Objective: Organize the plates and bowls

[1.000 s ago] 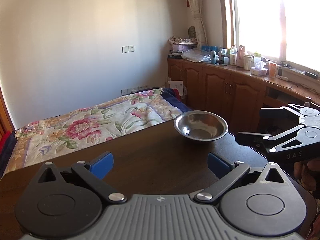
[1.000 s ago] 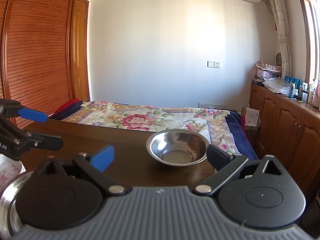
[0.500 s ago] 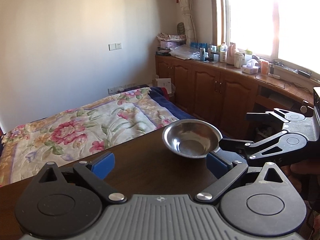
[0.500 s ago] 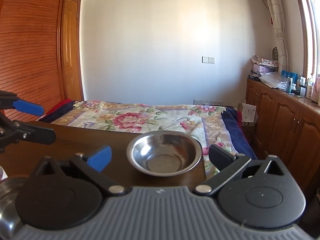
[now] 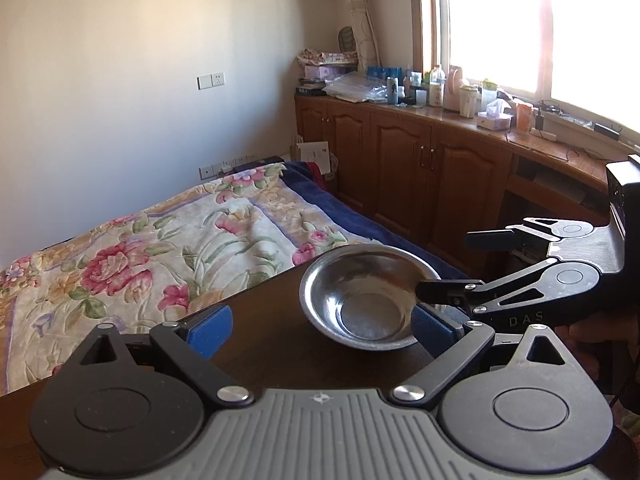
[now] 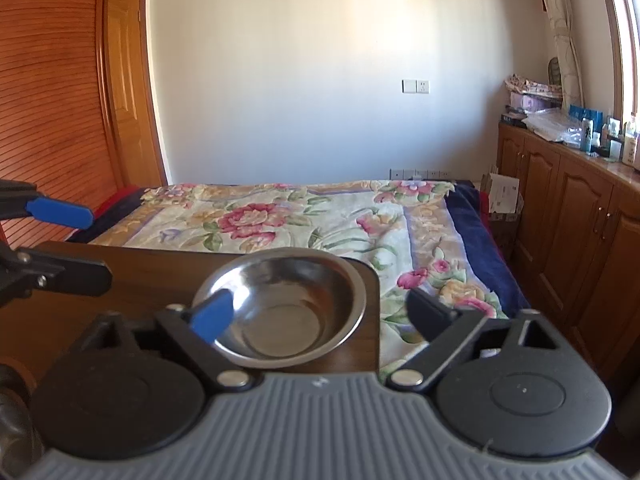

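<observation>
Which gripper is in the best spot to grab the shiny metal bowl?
Probably the right gripper. The round shiny steel bowl on the dark wooden table sits between its closing jaws. The left gripper has the bowl off to one side.

- The left gripper [image 5: 320, 326] has a grey ribbed plate behind the fingers, flanked by two round black discs with raised triangular lugs.
- Black link arms run forward from silver rivets to its fingers [image 5: 210, 328], which carry blue pads.
- The right gripper [image 6: 320, 312] has the same build: grey ribbed plate, black discs, silver rivets, one blue pad showing.
- Seen from the left wrist camera, its black side link bears pale letters "DAS" behind the fingers.
</observation>
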`<state>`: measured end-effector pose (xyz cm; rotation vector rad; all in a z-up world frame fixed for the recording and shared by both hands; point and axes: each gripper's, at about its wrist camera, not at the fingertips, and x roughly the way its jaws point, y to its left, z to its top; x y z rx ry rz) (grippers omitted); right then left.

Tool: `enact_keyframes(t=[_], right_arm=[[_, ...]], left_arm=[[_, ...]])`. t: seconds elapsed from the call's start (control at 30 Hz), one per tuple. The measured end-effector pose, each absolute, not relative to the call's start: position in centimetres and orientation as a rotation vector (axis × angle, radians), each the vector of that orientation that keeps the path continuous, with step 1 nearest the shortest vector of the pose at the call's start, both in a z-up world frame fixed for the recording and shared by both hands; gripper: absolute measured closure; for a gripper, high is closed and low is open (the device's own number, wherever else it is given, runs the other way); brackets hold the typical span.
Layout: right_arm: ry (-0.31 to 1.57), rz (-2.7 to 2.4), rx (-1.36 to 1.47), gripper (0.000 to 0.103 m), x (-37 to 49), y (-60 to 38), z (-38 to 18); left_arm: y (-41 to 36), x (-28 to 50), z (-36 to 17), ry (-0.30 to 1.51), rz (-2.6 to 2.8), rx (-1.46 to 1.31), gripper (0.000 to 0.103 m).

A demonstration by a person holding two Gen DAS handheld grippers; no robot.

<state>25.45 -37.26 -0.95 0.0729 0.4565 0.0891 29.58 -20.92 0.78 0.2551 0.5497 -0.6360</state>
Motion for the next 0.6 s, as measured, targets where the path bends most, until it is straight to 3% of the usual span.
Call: enact_keyframes(t=[0.1, 0.33, 0.6], right_arm=[[0.467, 0.096, 0.075, 0.014, 25.8, -37.5, -1.4], [0.489, 0.128, 0.093, 0.018, 26.6, -38.1, -1.8], [0.525, 0.166, 0.135, 0.04, 27.2, -38.2, -2.6]], left_arm=[[-21.3, 30.4, 0.5, 0.58, -0.641, 0.251, 0.013], [-22.1, 31.3, -0.2, 0.611, -0.65, 0.258, 0.014], [-23.5, 33.3, -1.3, 0.68, -0.642, 0.268, 0.027]])
